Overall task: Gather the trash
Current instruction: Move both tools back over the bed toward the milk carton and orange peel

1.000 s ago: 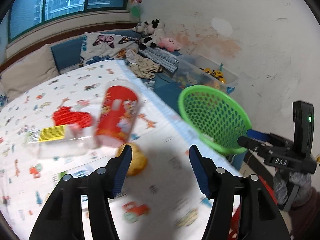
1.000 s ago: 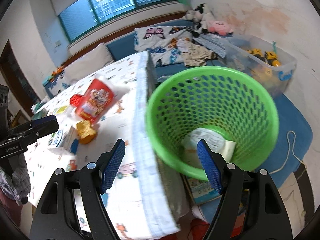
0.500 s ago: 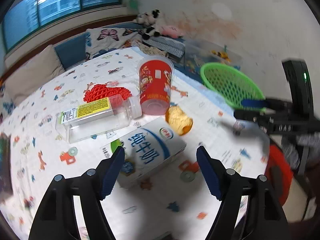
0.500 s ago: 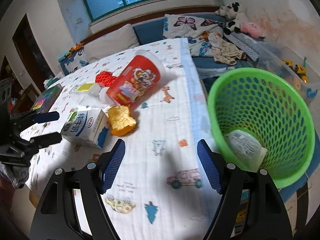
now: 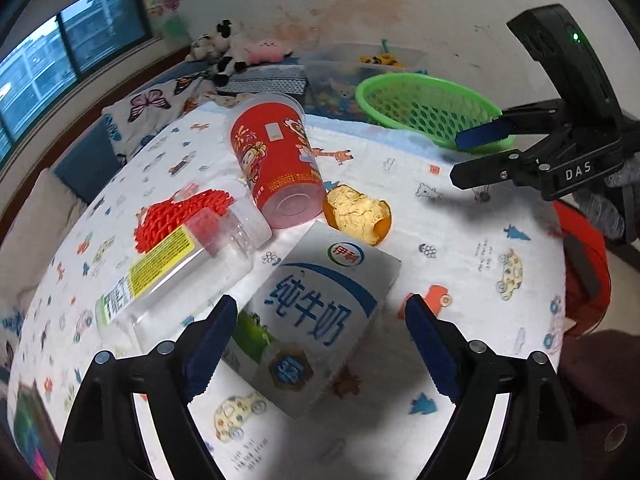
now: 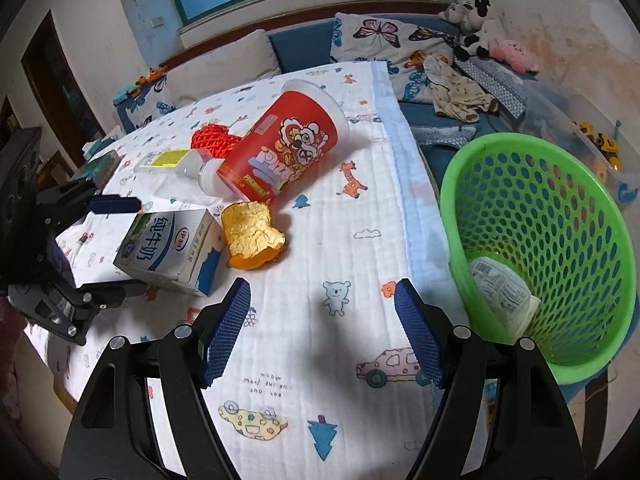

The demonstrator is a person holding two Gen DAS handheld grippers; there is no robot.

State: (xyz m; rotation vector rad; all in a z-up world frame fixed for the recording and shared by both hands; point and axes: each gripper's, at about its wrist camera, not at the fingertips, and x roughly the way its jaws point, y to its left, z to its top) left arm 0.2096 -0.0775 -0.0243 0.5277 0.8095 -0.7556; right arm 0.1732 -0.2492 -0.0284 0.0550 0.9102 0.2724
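Observation:
A white-blue milk carton [image 5: 316, 316] [image 6: 170, 250] lies on the printed tablecloth, between the open jaws of my left gripper [image 5: 320, 336]. Beside it lie an orange peel [image 5: 356, 214] [image 6: 252, 238], a tipped red cup [image 5: 276, 164] [image 6: 280, 152], a clear plastic bottle [image 5: 176, 272] [image 6: 176, 164] and red netting [image 5: 176, 212] [image 6: 212, 140]. A green basket [image 6: 536, 240] [image 5: 424, 108] off the table's right edge holds a white wrapper [image 6: 500, 288]. My right gripper [image 6: 322, 328] is open and empty above bare cloth, right of the peel; it also shows in the left wrist view [image 5: 472, 156].
A sofa with butterfly pillows [image 6: 384, 36], plush toys [image 6: 488, 36] and clothes [image 6: 460, 92] stands behind the table. A clear toy bin [image 6: 592, 140] sits beyond the basket. A red stool [image 5: 588, 276] stands at the table's near right.
My left gripper has swung back from the basket side and closed in on the milk carton, jaws now around it. My right gripper has moved left from the basket over the table.

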